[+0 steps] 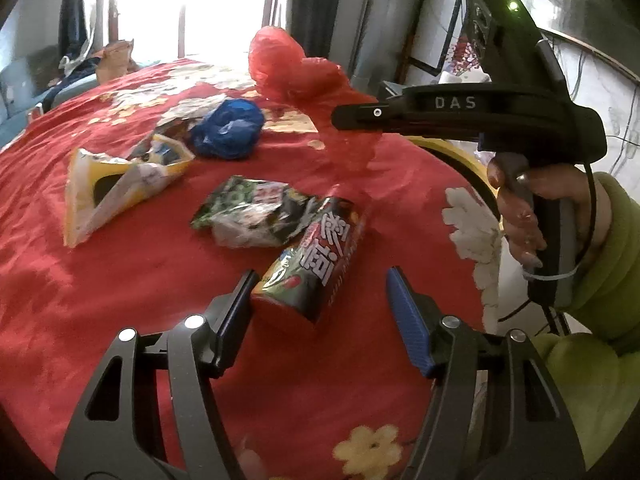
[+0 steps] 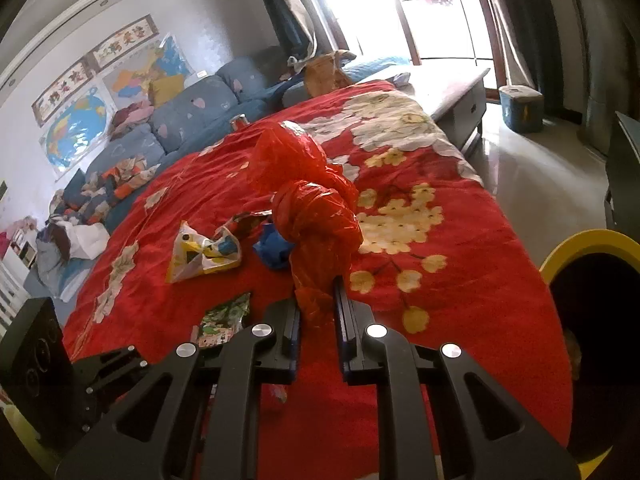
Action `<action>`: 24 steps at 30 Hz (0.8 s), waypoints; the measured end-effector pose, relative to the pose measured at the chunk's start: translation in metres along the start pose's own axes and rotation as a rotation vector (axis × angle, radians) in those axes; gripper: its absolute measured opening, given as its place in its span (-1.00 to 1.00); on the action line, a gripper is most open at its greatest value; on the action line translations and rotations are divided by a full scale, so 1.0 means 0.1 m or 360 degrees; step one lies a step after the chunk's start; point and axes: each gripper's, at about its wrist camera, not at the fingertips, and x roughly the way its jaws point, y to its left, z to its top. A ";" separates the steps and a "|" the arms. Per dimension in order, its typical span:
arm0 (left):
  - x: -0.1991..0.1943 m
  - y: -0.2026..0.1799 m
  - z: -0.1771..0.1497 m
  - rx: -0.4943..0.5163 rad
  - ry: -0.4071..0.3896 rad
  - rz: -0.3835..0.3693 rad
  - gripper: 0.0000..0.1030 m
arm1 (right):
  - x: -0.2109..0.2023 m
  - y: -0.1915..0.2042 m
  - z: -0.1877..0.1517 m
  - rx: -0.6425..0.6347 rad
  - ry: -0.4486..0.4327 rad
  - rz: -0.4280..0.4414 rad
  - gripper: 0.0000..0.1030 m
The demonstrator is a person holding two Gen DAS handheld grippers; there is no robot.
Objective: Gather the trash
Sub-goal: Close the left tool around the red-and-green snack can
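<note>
My right gripper (image 2: pixel 316 304) is shut on a crumpled red plastic bag (image 2: pixel 312 208) and holds it above the red flowered cloth (image 2: pixel 440 300); the bag also shows in the left wrist view (image 1: pixel 304 76). My left gripper (image 1: pixel 320 280) is open around a red-and-black snack packet (image 1: pixel 316 252) that lies on the cloth; its left finger touches the packet. Beyond lie a green-and-white wrapper (image 1: pixel 248 212), a yellow-and-white bag (image 1: pixel 116 184) and a crumpled blue bag (image 1: pixel 228 128).
A yellow-rimmed bin (image 2: pixel 592 280) stands off the table's right edge, dark inside. A blue sofa (image 2: pixel 192 120) with clothes runs along the far left. A brown paper bag (image 2: pixel 324 72) sits at the table's far end.
</note>
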 end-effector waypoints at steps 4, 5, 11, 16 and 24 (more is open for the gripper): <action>0.04 0.01 0.04 -0.0049 -0.0015 -0.0032 0.11 | -0.07 -0.06 0.00 0.0011 -0.0016 -0.0014 -0.73; 0.05 0.02 0.05 -0.0064 -0.0021 -0.0040 0.11 | -0.08 -0.07 -0.01 0.0016 -0.0020 -0.0015 -0.73; 0.08 -0.01 0.10 -0.0070 -0.0018 -0.0049 -0.11 | -0.19 -0.15 -0.01 0.0041 -0.0052 -0.0027 -0.73; 0.17 -0.13 0.12 -0.0015 0.0040 -0.0023 -0.36 | -0.27 -0.20 0.01 0.0058 -0.0082 -0.0032 -0.73; 0.21 -0.41 0.21 0.0060 0.0050 -0.0022 -0.43 | -0.42 -0.31 0.07 0.0077 -0.0139 -0.0044 -0.80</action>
